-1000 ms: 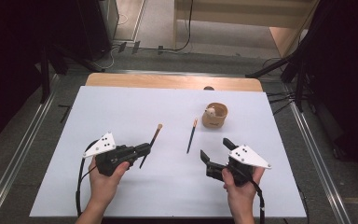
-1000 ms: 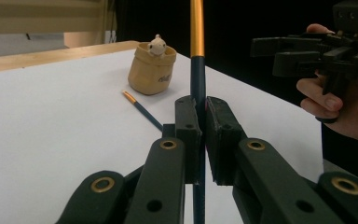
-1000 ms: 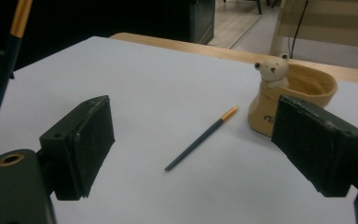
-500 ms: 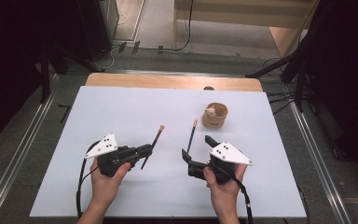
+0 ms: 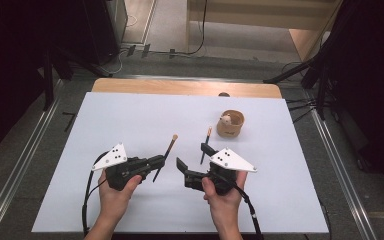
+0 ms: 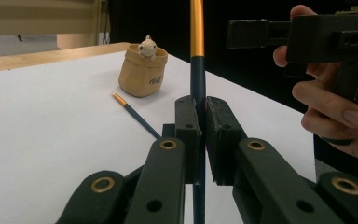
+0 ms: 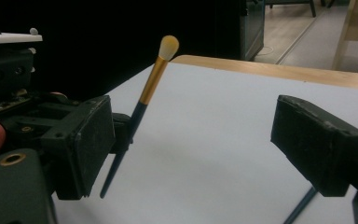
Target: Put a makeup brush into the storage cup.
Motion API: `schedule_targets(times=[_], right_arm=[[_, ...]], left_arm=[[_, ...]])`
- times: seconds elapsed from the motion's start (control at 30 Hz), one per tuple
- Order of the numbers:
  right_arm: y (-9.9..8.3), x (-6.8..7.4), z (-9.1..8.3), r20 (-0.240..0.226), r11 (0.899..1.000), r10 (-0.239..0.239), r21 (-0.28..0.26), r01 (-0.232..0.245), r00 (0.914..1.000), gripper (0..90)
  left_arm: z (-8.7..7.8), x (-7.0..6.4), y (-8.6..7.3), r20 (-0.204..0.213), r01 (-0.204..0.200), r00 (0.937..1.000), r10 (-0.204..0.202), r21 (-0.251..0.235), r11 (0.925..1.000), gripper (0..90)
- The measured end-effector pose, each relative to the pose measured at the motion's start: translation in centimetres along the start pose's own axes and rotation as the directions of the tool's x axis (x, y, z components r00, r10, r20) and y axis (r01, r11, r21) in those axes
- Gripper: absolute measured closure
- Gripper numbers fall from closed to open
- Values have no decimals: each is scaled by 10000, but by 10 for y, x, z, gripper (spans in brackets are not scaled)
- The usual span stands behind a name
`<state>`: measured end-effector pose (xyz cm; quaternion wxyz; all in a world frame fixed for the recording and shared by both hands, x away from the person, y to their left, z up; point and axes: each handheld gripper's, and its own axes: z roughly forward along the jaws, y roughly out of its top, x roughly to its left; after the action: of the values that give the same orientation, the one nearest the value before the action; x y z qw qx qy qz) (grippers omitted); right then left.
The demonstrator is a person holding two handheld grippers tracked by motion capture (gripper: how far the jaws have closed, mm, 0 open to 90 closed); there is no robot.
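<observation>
Dark room all around, with a white tabletop (image 5: pixel 130 120) in the middle and a strip of bare wood showing along its far edge. Metal rails run down the floor on both sides. Most of the sheet is bare, so there's loads of open room on the left half and along the near edge.

The left gripper (image 5: pixel 156 162) is clamped on a makeup brush (image 5: pixel 165 156). In the left gripper view the dark handle runs straight up between the two pads, and the gold band sits above them. From the right gripper view that brush (image 7: pixel 140 109) tilts up off the sheet, pale fluffy tip at the top, lower end near the surface.

The right gripper (image 5: pixel 192 157) is spread wide, nothing in it. Its jaws sit either side of a clear stretch of white, pointed toward the left one, and the two are close together near the middle of the sheet.

A second brush (image 5: pixel 206 145) lies flat on the tabletop, just past the right gripper, pointing toward a small tan pouch (image 5: pixel 230 125) with a little figure poking out. The pouch stands upright, well clear of the right edge and apart from both grippers.
</observation>
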<state>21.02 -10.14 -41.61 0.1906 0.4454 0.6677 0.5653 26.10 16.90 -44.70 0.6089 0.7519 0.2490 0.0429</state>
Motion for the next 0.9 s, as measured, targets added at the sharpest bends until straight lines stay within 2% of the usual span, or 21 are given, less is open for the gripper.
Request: schedule_targets(times=[0.17,0.27,0.3,0.43,0.6,0.7,0.8,0.9], right_arm=[[0,4,6,-110,9996,284,57,-283,9995,152],[0,7,11,-148,9982,590,87,-589,9981,189],[0,8,14,-217,9963,861,71,-860,9960,221],[0,10,17,-193,9940,1095,80,-1094,9938,282],[-1,13,22,-234,9878,1557,28,-1557,9875,354],[-2,14,23,-344,9827,1846,-120,-1851,9822,427],[-2,15,24,-404,9804,1955,-164,-1963,9799,490],[-2,15,26,-637,9744,2218,-220,-2236,9730,505]], left_arm=[[1,-1,0,43,-16,10000,16,-9,10000,851],[1,-2,0,40,-34,10000,34,-39,10000,851],[1,-2,-1,44,-48,10000,49,-46,10000,851],[2,-3,-1,58,-108,9999,108,-70,9999,851],[3,-5,-1,95,-128,9999,129,-103,9999,851],[3,-6,-1,152,-194,9997,197,-171,9997,851],[3,-7,-1,164,-234,9996,237,-187,9996,851],[3,-7,-1,191,-271,9994,274,-191,9995,851]])
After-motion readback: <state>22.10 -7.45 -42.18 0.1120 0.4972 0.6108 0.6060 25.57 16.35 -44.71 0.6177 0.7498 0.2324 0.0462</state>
